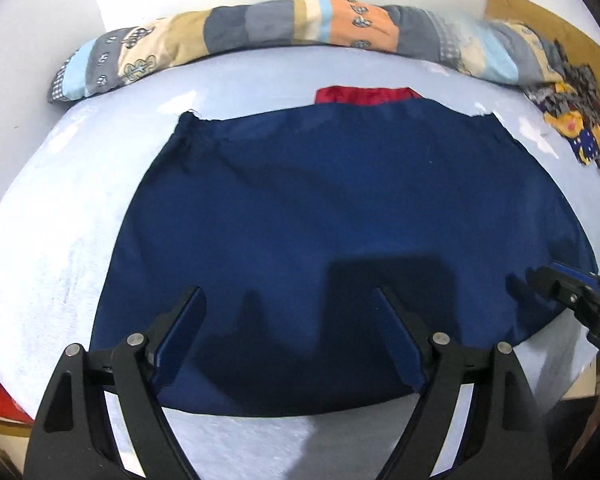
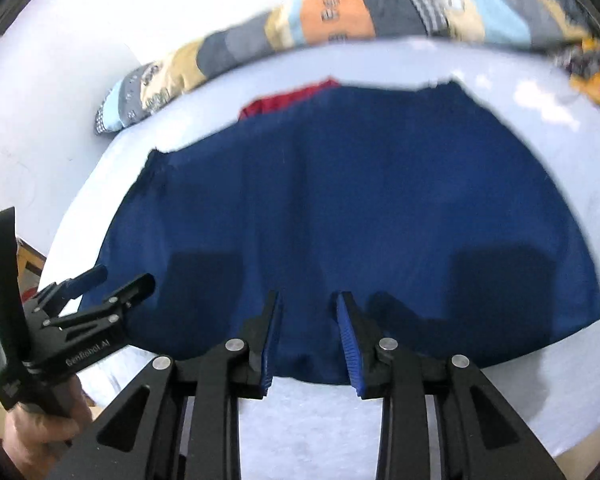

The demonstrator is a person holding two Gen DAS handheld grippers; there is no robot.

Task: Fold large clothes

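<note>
The left gripper (image 1: 288, 292), black with blue pads, hovers with its jaws spread wide over the near hem of the broad navy-blue cloth garment (image 1: 340, 220), pinching nothing. That garment lies flat on the pale blue bed sheet (image 1: 60, 220); a red cloth (image 1: 364, 94) peeks out past its far edge, with a patchwork bolster (image 1: 260, 28) beyond. The right gripper (image 2: 308, 296) hangs over the same hem, jaws partly apart and empty.
</note>
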